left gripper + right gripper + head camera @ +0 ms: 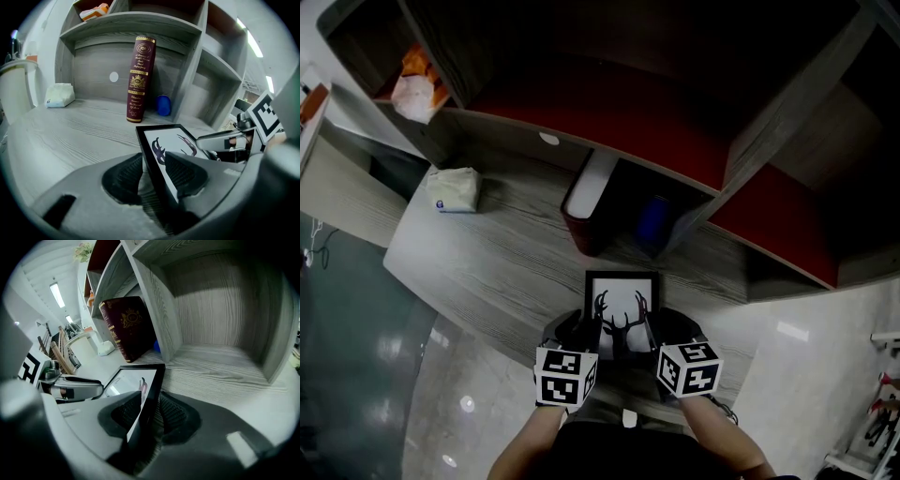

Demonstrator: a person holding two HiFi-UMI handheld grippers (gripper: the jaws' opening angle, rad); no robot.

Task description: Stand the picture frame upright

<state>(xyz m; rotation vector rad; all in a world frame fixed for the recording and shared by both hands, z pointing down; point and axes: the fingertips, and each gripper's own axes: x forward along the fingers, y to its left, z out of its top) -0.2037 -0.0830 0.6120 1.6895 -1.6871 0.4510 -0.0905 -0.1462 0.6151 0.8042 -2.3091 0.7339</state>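
Observation:
A black picture frame (621,309) with a white deer-antler print stands on its lower edge on the grey wooden desk (487,272), its top leaning back toward the shelves. My left gripper (581,330) straddles its left edge and my right gripper (661,328) its right edge. In the left gripper view the frame (171,145) sits between the ribbed pads (124,176) with a gap on the left side. The right gripper view shows the frame (133,383) edge-on between that gripper's parted pads (176,413). Both grippers are open. The frame's back is hidden.
A maroon book (139,79) leans upright against a shelf divider behind the frame, with a small blue object (162,105) beside it. A white tissue pack (455,189) lies at the desk's far left. An orange packet (420,82) sits on an upper shelf.

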